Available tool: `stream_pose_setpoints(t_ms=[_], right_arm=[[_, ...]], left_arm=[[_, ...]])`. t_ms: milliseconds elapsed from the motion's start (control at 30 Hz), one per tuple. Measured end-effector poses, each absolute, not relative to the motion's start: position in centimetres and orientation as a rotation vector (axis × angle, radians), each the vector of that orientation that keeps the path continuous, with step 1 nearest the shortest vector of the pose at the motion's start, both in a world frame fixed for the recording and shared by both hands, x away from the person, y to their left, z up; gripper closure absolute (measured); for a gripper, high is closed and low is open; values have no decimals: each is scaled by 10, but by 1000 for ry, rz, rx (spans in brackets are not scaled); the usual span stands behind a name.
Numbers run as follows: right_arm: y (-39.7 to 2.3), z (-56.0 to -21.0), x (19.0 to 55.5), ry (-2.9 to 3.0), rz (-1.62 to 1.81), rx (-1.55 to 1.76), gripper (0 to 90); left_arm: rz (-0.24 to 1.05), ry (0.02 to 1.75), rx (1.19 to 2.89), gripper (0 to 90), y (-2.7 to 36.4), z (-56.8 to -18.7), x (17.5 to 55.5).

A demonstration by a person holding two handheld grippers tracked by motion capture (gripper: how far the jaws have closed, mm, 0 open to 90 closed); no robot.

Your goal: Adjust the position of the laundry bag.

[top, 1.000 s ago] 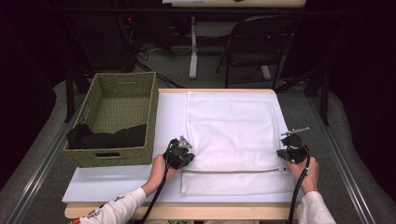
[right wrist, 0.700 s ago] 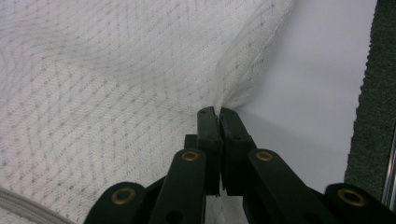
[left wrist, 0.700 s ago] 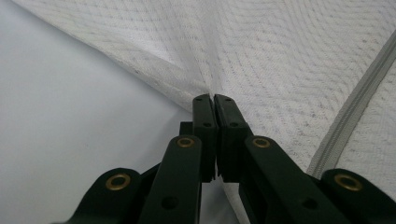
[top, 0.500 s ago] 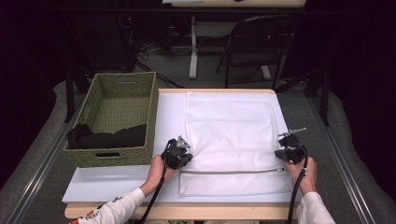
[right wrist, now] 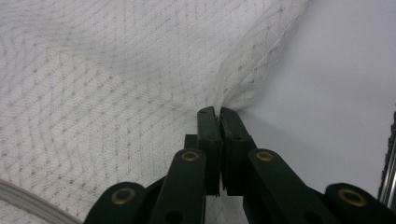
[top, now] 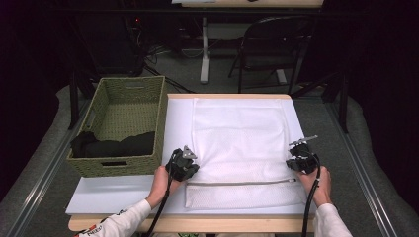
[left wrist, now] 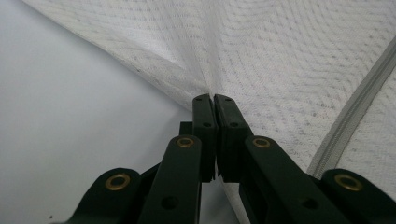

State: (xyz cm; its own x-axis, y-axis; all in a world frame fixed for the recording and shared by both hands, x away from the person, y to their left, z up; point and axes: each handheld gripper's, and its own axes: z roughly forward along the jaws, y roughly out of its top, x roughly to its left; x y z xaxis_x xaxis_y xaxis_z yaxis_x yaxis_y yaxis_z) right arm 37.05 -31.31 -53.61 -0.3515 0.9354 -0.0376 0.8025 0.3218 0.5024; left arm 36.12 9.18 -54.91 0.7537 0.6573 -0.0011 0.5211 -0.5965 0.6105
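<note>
A white mesh laundry bag [top: 242, 143] lies flat on the white table top [top: 123, 192], its grey zipper [top: 242, 183] running across near the front. My left gripper [top: 189, 165] pinches the bag's left edge; in the left gripper view the jaws [left wrist: 214, 100] are shut on a fold of mesh [left wrist: 261, 56], with the zipper [left wrist: 355, 112] to the right. My right gripper [top: 296, 160] pinches the right edge; in the right gripper view the jaws [right wrist: 217, 112] are shut on gathered mesh [right wrist: 116, 93].
A green woven basket [top: 123, 103] stands at the table's left with dark clothing [top: 113, 145] in its near end. A folding chair [top: 272, 44] and a desk leg [top: 204, 49] stand beyond the table's far edge.
</note>
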Motion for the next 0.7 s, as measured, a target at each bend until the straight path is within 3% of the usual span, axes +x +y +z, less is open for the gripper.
stream_pose_setpoints(t_ms=[700], right_arm=[[-294,-537,370,2327,616,1507,886]], left_arm=[[322,976,2341,875,111,-548,355]])
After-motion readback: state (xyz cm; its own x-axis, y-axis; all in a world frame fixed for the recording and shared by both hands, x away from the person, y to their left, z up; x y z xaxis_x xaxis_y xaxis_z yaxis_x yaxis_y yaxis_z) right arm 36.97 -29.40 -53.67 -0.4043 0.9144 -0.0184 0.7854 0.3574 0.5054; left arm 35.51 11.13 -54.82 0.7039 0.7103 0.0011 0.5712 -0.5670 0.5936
